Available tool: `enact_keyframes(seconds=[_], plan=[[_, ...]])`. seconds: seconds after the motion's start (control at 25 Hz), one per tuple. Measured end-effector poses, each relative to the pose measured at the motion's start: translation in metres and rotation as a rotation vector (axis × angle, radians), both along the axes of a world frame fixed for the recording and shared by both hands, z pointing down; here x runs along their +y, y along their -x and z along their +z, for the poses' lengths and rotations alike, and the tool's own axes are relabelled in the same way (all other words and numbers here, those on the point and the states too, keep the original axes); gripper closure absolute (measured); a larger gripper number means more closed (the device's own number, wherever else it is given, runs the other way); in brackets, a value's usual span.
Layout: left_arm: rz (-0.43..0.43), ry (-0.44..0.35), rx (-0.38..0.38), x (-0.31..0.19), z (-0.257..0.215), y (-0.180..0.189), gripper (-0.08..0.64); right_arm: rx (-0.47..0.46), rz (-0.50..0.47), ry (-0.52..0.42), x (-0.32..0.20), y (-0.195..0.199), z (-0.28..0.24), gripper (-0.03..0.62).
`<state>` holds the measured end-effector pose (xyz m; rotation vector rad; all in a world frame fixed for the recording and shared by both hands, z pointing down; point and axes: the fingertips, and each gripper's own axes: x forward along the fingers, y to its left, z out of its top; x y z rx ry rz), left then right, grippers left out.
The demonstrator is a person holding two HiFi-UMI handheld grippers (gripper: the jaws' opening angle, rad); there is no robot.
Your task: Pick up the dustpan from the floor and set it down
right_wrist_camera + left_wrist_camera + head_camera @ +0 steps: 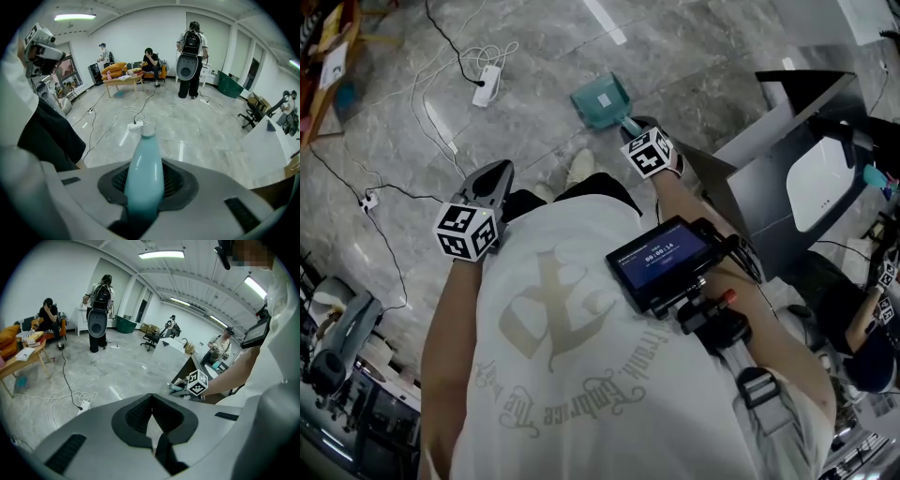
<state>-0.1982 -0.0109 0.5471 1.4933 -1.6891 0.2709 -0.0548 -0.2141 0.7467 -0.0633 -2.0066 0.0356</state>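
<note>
A teal dustpan (600,98) lies on the grey marble floor just ahead of my feet, its handle pointing back towards me. My right gripper (636,127) reaches down over that handle. In the right gripper view the teal handle (143,171) stands between the dark pads of my right gripper (145,187); the jaws stand parted around it and I see no firm press on it. The pan itself is hidden below the gripper body there. My left gripper (490,178) hangs at my left side, and in its own view the left gripper (151,420) is shut with nothing in it.
A white power strip (486,86) with looped cables lies on the floor to the far left of the dustpan. A grey desk (769,169) stands close on the right. A wooden table (328,66) is at the far left. Several people are around the room.
</note>
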Motion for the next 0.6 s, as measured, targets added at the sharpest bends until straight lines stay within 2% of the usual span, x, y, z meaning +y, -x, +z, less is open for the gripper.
enact_keyframes(seconds=[0.36, 0.6], plan=[[0.045, -0.004, 0.019, -0.013, 0.002, 0.014, 0.549, -0.046, 0.038, 0.005, -0.004, 0.016, -0.014, 0.445], [0.111, -0.045, 0.013, -0.01, -0.001, -0.024, 0.549, -0.102, 0.079, -0.046, -0.003, -0.015, -0.039, 0.437]])
